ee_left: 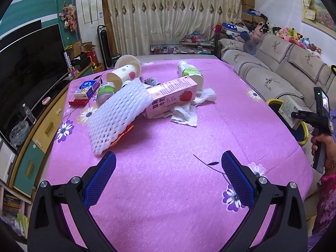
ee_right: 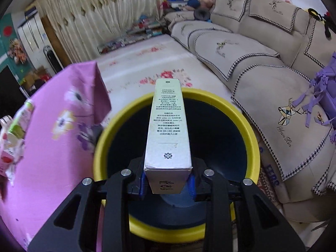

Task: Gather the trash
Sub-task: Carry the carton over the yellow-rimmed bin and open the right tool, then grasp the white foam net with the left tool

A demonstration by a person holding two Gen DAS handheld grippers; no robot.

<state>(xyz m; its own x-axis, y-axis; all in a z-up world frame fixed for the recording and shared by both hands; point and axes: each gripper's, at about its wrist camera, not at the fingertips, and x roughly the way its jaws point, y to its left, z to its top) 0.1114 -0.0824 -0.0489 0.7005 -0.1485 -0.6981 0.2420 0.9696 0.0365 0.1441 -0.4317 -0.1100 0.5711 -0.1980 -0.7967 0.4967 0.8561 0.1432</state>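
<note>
Two blue pads of the right gripper [ee_right: 168, 185] clamp the near end of a pale printed carton [ee_right: 168, 126], which juts out over the mouth of the yellow-rimmed bin [ee_right: 255, 147] beside the pink-covered table [ee_left: 168, 147]. This looks like the drop step; next the jaws need only part. At the table's near edge the left gripper [ee_left: 168, 174] gapes wide, holding nothing, facing the strawberry milk carton [ee_left: 172, 96] and foam net sleeve [ee_left: 117, 113] mid-table.
</note>
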